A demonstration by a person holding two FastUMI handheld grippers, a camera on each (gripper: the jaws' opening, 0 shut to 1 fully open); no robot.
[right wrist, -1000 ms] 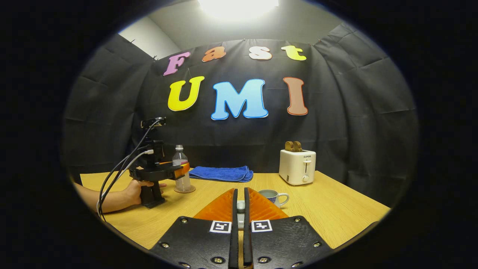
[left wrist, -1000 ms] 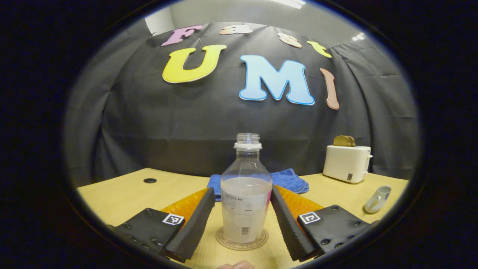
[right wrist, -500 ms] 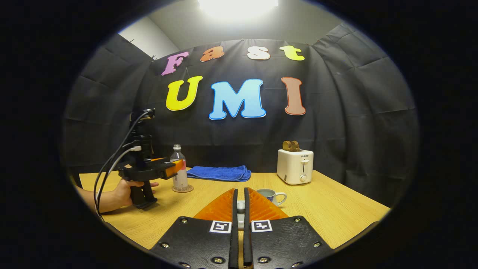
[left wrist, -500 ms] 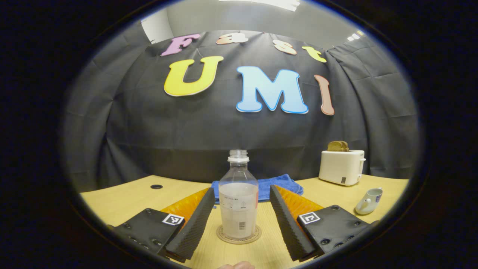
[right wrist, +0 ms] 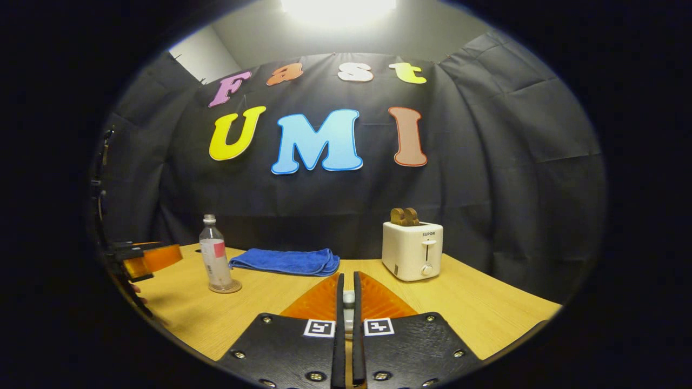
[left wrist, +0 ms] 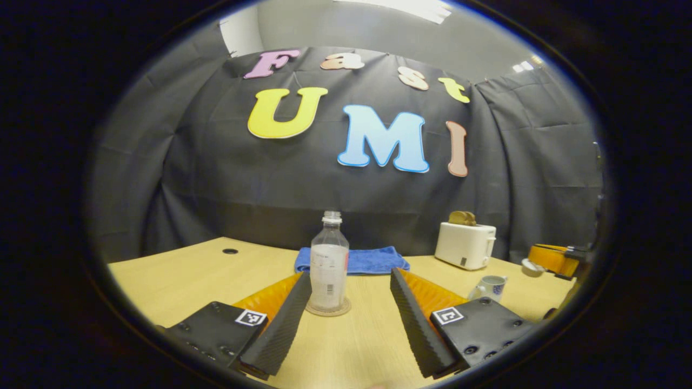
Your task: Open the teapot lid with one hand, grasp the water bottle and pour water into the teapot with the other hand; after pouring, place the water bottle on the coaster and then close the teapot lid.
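The water bottle (left wrist: 328,262) stands upright on its coaster (left wrist: 327,309) on the table (left wrist: 189,275), the left tool (left wrist: 350,319) spread wide and apart from it, while the right tool (right wrist: 346,302) clamps the lid (right wrist: 348,297), presumably for closing the teapot (left wrist: 489,287).
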